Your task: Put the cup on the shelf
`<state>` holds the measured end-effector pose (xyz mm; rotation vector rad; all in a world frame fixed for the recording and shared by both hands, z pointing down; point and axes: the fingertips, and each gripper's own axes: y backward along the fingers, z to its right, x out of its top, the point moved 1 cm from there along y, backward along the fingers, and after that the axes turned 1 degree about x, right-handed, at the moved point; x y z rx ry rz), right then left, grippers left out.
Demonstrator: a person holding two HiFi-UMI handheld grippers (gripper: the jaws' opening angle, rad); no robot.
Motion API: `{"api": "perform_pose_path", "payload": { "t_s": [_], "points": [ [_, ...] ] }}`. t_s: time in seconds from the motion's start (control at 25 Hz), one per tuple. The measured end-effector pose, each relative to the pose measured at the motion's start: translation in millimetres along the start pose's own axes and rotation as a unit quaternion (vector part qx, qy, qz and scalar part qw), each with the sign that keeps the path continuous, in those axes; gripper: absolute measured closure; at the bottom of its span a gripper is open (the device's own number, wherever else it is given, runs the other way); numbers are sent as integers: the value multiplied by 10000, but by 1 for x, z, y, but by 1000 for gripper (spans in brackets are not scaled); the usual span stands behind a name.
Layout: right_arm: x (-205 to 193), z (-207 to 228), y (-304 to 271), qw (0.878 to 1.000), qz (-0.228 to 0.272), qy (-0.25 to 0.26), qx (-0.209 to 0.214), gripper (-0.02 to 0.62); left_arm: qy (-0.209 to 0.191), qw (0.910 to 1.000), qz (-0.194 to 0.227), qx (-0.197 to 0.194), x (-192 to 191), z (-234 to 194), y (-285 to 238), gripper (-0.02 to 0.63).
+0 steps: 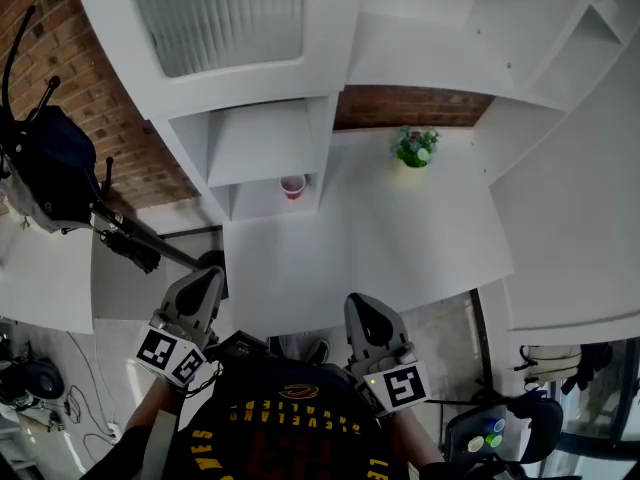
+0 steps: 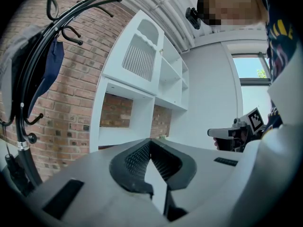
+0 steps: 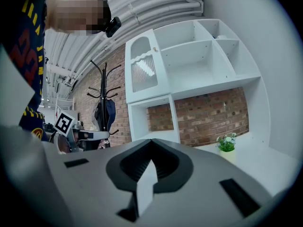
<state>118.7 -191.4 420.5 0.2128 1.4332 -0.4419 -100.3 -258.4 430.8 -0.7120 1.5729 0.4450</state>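
A small red cup (image 1: 292,186) stands in the lower open cubby of the white shelf unit (image 1: 262,138), at the left end of the white desk top (image 1: 380,238). My left gripper (image 1: 208,280) and right gripper (image 1: 362,306) are held close to the person's body, well short of the desk's front edge and far from the cup. In the left gripper view the left gripper (image 2: 150,144) has its jaws pressed together with nothing between them. The right gripper (image 3: 151,144) in its own view is likewise shut and empty. Neither gripper view shows the cup.
A potted plant (image 1: 415,148) sits at the back of the desk, right of the cubby. A coat rack (image 1: 60,173) with a dark garment stands left by the brick wall (image 1: 80,78). More white shelves (image 1: 480,28) rise above. An office chair (image 1: 500,433) is at lower right.
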Motion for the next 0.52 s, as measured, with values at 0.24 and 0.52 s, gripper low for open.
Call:
{"api": "perform_pose_path", "payload": {
  "t_s": [0.24, 0.52],
  "points": [
    [3, 10, -3, 9998, 163, 13, -125, 601, -41, 10000, -24, 2, -3, -7, -9, 604],
    [-10, 5, -6, 9999, 74, 94, -119, 601, -24, 9999, -134, 30, -19, -20, -7, 604]
  ]
}}
